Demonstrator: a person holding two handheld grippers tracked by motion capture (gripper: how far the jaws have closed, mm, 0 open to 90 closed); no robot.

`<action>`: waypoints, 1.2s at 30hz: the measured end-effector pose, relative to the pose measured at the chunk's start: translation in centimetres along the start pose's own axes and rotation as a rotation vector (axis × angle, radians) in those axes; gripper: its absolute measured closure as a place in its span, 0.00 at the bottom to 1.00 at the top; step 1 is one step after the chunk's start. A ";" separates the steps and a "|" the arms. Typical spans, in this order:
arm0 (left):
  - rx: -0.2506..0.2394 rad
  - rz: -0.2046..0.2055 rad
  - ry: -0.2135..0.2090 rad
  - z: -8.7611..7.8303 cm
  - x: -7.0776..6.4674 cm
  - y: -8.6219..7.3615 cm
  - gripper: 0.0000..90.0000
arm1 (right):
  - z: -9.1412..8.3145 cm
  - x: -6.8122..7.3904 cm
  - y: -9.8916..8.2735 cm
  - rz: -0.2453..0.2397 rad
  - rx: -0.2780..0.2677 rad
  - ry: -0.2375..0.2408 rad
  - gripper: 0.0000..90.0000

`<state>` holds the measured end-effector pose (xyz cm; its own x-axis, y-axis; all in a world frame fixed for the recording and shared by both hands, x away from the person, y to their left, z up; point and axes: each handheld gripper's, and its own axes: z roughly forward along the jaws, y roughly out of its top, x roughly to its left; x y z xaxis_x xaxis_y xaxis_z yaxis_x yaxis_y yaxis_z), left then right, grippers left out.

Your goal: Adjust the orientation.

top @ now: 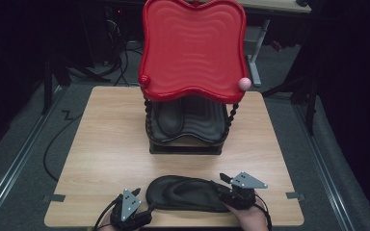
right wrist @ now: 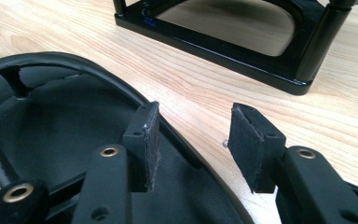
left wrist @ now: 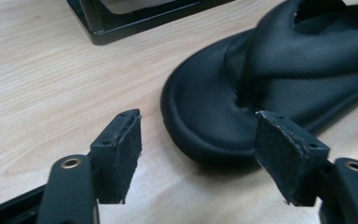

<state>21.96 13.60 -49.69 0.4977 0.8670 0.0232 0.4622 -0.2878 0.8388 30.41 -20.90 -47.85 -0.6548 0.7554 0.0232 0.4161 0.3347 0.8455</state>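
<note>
Black sandal flat on table, between both grippers (jaws apart)

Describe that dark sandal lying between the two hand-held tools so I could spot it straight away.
Start at the wooden table and its two-level rack with the red top tray. In front of the rack, near the table's front edge, a black flip-flop sandal lies flat between the left gripper and the right gripper. Unlike the dark shoe on the rack's lower shelf, it rests directly on the wood.

The wooden table carried 1 black sandal near its front edge and 1 black rack behind it.
</note>
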 end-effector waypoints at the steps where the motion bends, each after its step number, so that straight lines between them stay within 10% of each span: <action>1: -0.002 0.000 0.001 0.1 -0.1 0.0 0.33 | 0.0 -0.1 0.0 0.004 0.000 0.000 0.59; 14: 0.040 0.023 0.052 2.9 0.3 1.0 0.40 | 0.7 -0.1 -0.2 0.009 0.022 0.002 0.59; 16: 0.024 0.093 0.081 4.0 1.1 1.9 0.42 | 0.6 -0.1 -0.3 0.011 0.026 0.001 0.59; 20: 0.045 0.023 0.080 5.4 1.5 2.7 0.43 | 0.5 -0.2 -0.3 0.012 0.022 0.003 0.60; 36: 0.043 -0.004 0.131 9.2 2.2 5.7 0.50 | 0.7 0.8 -0.4 -0.006 0.026 0.077 0.72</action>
<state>32.46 10.10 -49.83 0.3972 0.9131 0.0926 0.4963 -0.2986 0.8152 30.14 -20.02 -48.48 -0.7040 0.7077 0.0599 0.4275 0.3549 0.8315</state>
